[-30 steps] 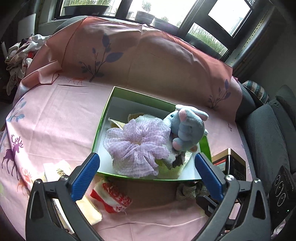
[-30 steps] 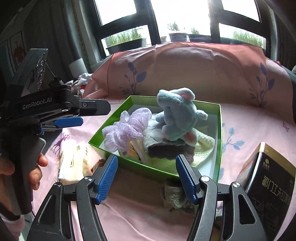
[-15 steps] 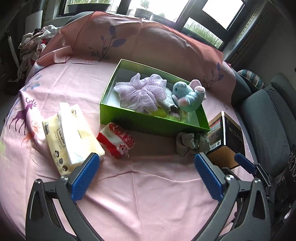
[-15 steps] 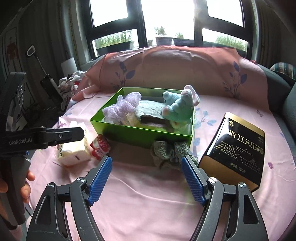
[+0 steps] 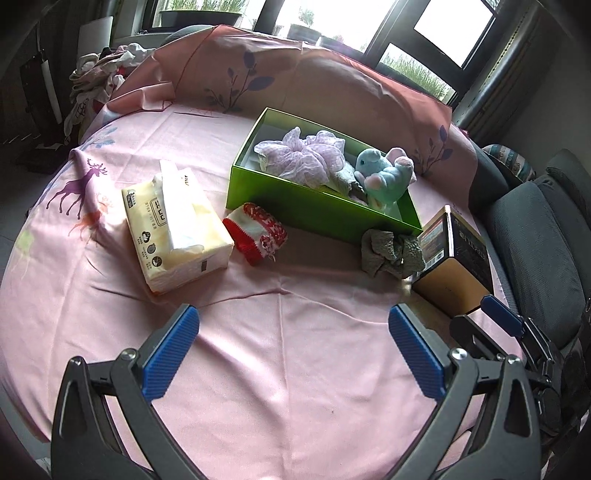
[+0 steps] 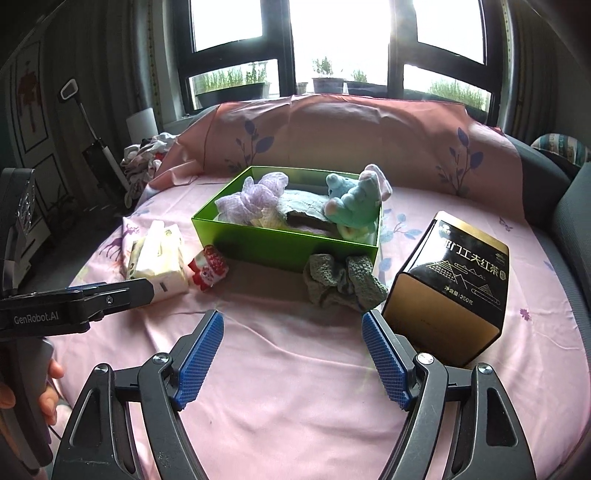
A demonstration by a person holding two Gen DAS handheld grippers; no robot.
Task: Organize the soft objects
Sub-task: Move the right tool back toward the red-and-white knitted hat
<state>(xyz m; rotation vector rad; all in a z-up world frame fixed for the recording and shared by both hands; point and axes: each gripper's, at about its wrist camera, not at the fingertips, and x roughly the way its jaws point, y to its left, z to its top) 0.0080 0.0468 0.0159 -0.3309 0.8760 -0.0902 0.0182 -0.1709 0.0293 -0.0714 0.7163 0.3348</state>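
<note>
Both tongs have backed off the green box, jaws apart, empty. Ahead of my right gripper, the limp grey knit needs pinching mid-bunch.

Grey knitted cloth against green box, outside.

Daylight glares through the windows, leaving the room dim, with fisheye bending and dark corners.
</note>
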